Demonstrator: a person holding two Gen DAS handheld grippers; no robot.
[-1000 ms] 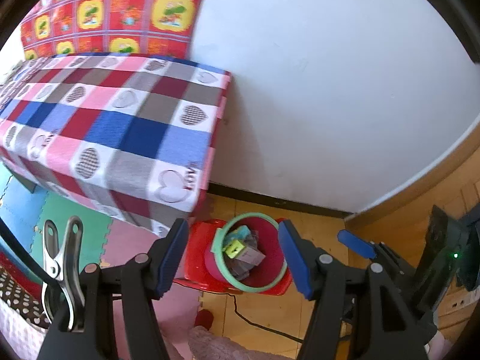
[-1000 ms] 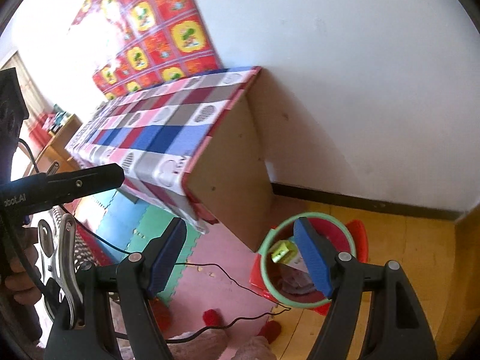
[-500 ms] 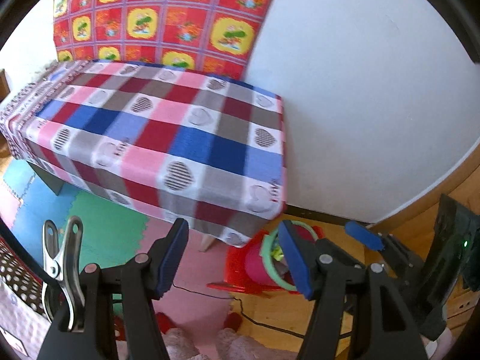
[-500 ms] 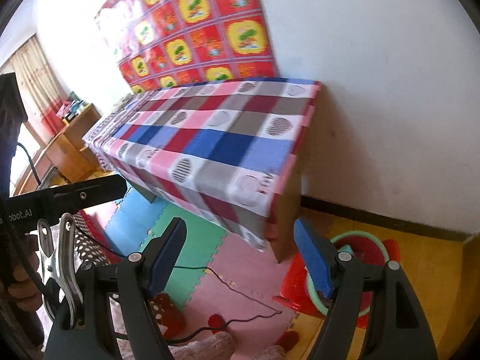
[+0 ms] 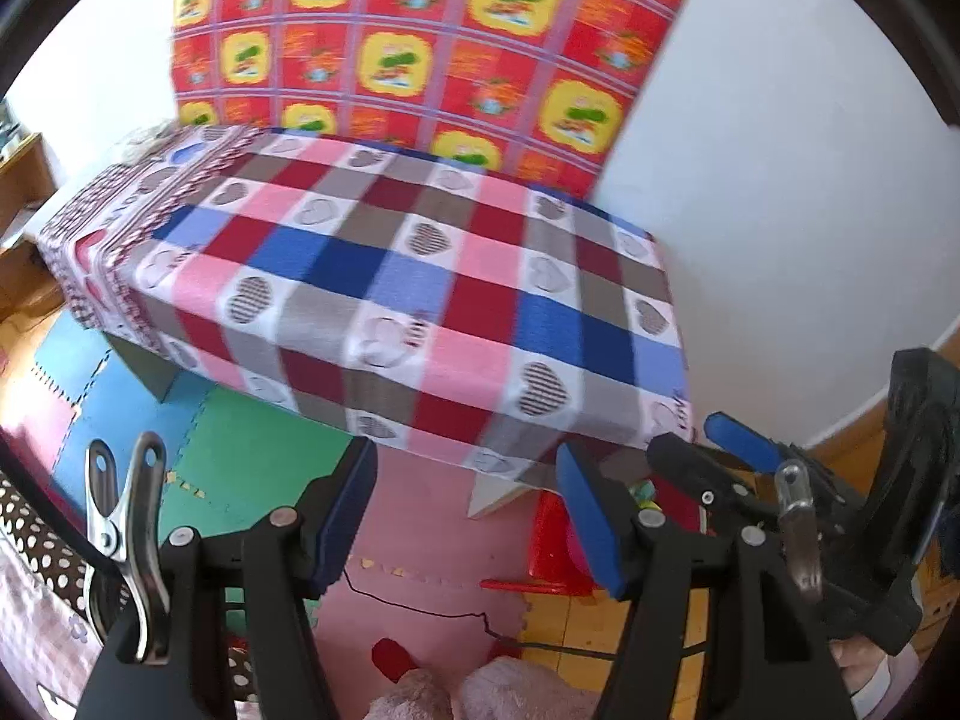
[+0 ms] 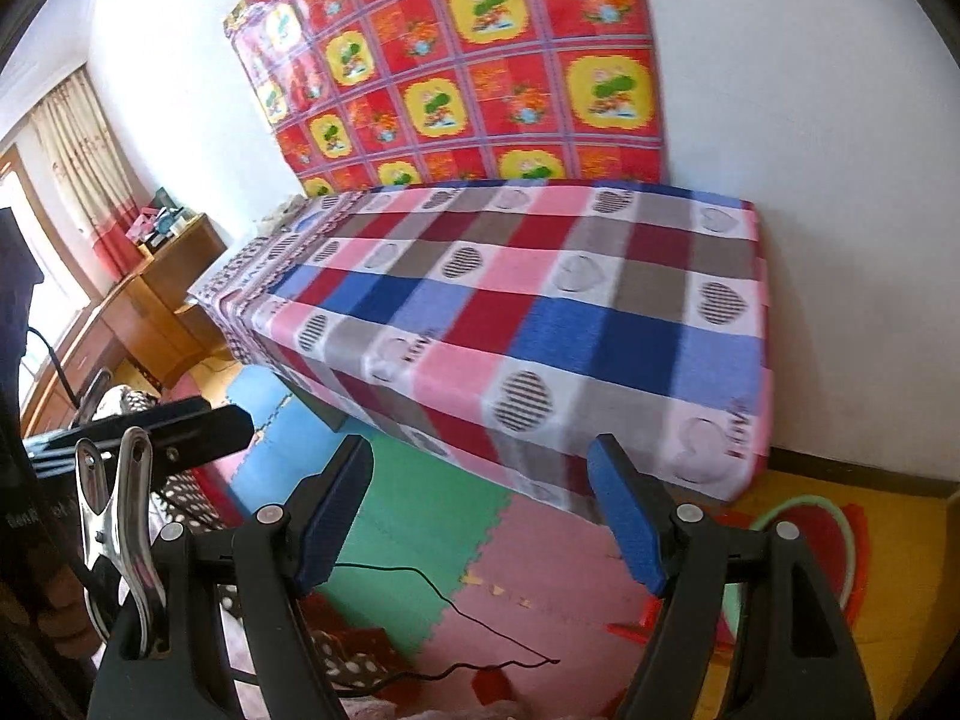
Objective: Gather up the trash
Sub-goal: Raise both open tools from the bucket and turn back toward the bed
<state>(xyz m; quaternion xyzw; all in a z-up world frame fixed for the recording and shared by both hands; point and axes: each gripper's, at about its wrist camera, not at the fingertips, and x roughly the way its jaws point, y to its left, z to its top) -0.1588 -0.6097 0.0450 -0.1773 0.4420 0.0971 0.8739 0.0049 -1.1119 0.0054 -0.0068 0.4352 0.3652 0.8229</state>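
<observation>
**Both grippers empty above the checked table, bin tucked at its far corner**

Here we are over the table (image 5: 420,276), draped in a heart-print checked cloth of pink, blue, red and grey, its top bare of any litter in either view. The left gripper (image 5: 465,510) hangs in front of the table's near edge, blue pads set apart, nothing between them but pink floor mat (image 5: 420,534). The right gripper (image 6: 480,510) shows the same picture: pads spread wide, only green and pink foam tiles in the gap.

And the trash bin (image 6: 834,546)? In the right wrist view its green rim and red body peek out on the wooden floor beside the table's right corner, just behind the right-hand finger. In the left wrist view only a slice of red shows there, mostly hidden by the finger and by the other gripper, which pokes in from the right.

A thin black cable (image 6: 456,606) trails across the mats. On the wall behind the table hangs a red-and-yellow patterned sheet (image 5: 420,48).
</observation>
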